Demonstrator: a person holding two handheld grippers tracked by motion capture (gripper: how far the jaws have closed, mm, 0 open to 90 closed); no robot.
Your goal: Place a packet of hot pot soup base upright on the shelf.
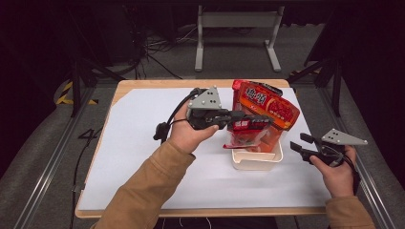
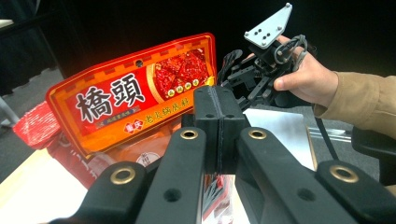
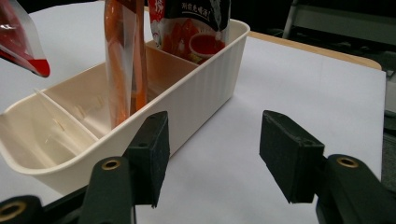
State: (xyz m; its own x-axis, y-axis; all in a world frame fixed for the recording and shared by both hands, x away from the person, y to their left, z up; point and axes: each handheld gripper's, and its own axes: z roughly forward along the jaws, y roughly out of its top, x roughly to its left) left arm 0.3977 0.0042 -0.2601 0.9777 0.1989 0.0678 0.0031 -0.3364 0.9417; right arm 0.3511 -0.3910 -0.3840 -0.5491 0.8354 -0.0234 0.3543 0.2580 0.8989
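L tongs [image 1: 239,118] pinched tight on red packet [image 1: 248,125], held over white bin [image 1: 258,162] w/ dividers, prob. to drop in a slot | R tongs [image 1: 300,145] wide, holding nothing, waiting just beside bin | big orange packet [image 2: 135,93] already standing in bin
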